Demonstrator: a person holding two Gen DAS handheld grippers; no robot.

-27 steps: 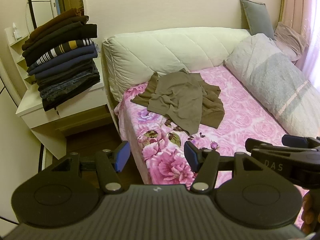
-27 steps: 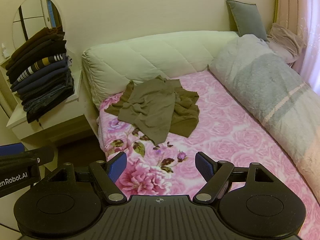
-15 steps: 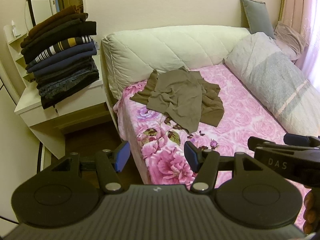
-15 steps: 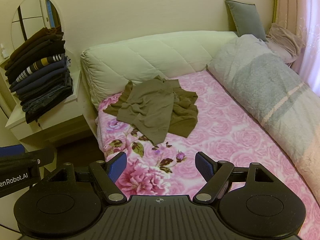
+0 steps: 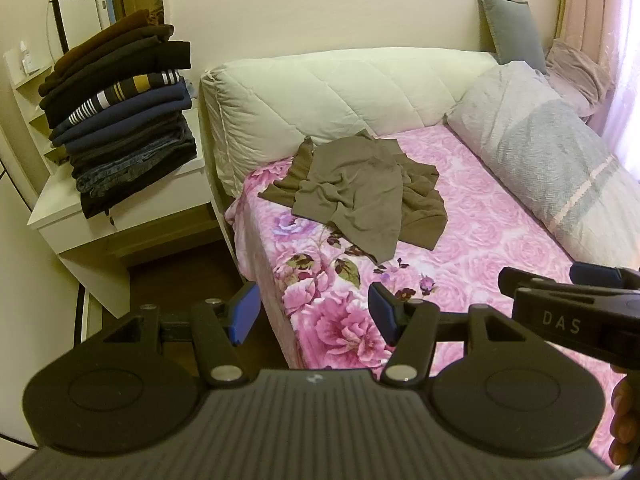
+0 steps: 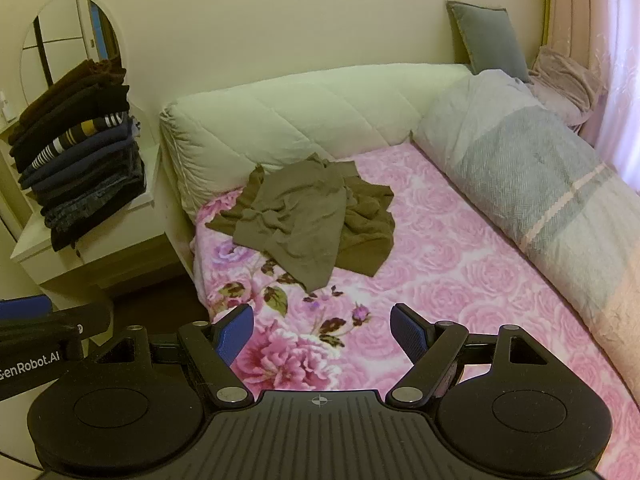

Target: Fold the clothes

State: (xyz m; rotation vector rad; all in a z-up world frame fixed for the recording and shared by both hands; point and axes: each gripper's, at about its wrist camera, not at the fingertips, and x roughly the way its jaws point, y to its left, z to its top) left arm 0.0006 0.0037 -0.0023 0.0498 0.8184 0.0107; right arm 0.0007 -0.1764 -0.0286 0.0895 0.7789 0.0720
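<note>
nearest to me, the left hand-held gripper (image 5: 312, 314) hangs over the foot corner of the bed, jaws spread and nothing between the blue pads (image 5: 244, 312). the right hand-held gripper (image 6: 322, 328) is beside it, also released and bare, its pads over the pink flowered sheet (image 6: 460, 280). in the left view the right tool pokes in at 3 o'clock, with fingers of a hand (image 5: 622, 420) curled at the lower right edge.

further up the bed, toward 12 o'clock from both tools, a brown garment (image 5: 360, 192) lies crumpled on the sheet, near the left side of the mattress and just short of the cream padded headboard (image 5: 340, 96). neither tool touches it.

at 2 o'clock a grey and white blanket roll (image 6: 532, 184) runs along the right side of the bed, with a grey cushion (image 6: 486, 42) propped against the wall behind it.

at 10 o'clock, off the bed, a white surface (image 5: 132, 208) carries a tall stack of folded dark clothes (image 5: 120, 128), one with stripes. behind the stack stands an oval mirror (image 6: 68, 44).
</note>
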